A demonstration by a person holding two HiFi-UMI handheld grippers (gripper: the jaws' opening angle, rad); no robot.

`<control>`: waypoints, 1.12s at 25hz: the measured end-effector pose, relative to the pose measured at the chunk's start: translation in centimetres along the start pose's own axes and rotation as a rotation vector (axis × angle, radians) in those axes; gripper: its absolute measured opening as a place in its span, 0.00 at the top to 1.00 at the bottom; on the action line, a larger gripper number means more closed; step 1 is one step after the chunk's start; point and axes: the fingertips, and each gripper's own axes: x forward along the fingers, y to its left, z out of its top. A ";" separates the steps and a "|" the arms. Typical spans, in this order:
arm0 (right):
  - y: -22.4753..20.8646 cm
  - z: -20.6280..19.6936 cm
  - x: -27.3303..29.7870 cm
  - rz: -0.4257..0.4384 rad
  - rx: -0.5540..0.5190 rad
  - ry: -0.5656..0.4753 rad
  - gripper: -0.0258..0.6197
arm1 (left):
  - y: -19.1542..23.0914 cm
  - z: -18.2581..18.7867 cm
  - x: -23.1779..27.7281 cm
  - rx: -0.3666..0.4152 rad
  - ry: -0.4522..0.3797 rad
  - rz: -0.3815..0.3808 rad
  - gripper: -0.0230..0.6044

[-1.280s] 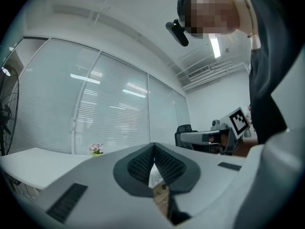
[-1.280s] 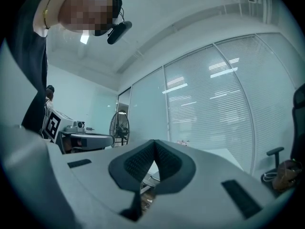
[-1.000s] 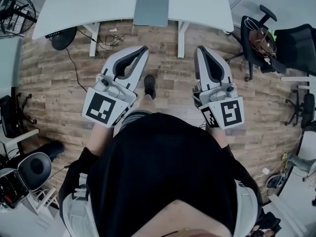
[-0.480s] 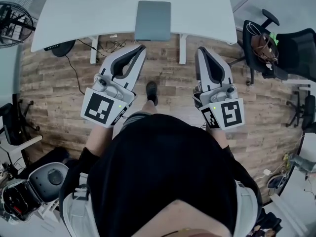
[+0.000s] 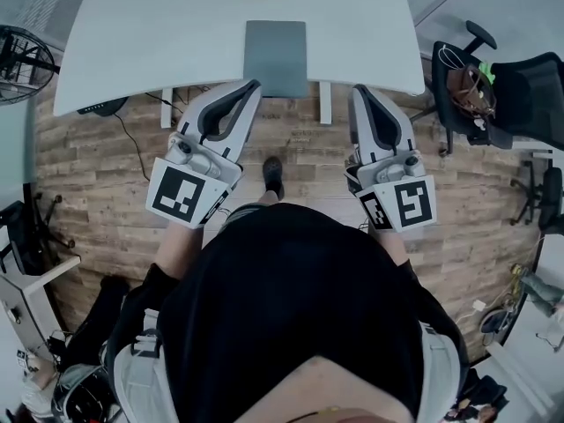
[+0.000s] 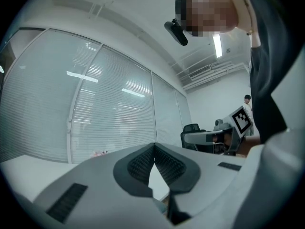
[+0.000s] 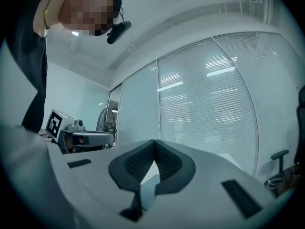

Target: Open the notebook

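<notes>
A closed grey notebook lies flat at the front edge of the white table in the head view. Both grippers are held level over the wooden floor, short of the table. My left gripper points at the notebook's near left corner, its jaws shut with nothing between them. My right gripper sits to the right of the notebook, also shut and empty. In the left gripper view the left gripper has its tips together, and the right gripper shows the same in its own view. Neither touches the notebook.
The table's legs stand just ahead of the grippers, with cables on the floor beneath. Office chairs stand at the right, a fan at the left. The person's shoe is on the wooden floor between the grippers.
The table and notebook have drawn nearer, sliding down the head view as the person steps forward. Both grippers keep their pose and stay shut.
</notes>
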 end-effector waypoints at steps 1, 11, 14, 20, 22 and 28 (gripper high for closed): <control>-0.1 0.0 0.4 -0.001 0.000 0.000 0.96 | 0.4 0.0 0.3 -0.001 -0.005 -0.002 0.95; -1.4 -0.1 4.7 -0.013 -0.002 -0.008 0.96 | 3.7 0.2 3.0 -0.014 -0.027 -0.028 0.95; -1.7 -0.2 5.7 -0.020 -0.003 -0.010 0.96 | 4.6 0.1 3.6 -0.015 -0.028 -0.037 0.95; -2.0 -0.5 7.3 -0.022 -0.001 -0.014 0.96 | 6.3 -0.1 4.5 -0.012 -0.028 -0.038 0.95; -2.2 -0.7 7.7 -0.022 0.000 -0.012 0.96 | 6.7 -0.2 4.8 -0.013 -0.027 -0.040 0.95; -2.4 -0.8 8.1 -0.022 0.006 -0.009 0.96 | 6.9 -0.5 5.4 -0.014 -0.018 -0.044 0.95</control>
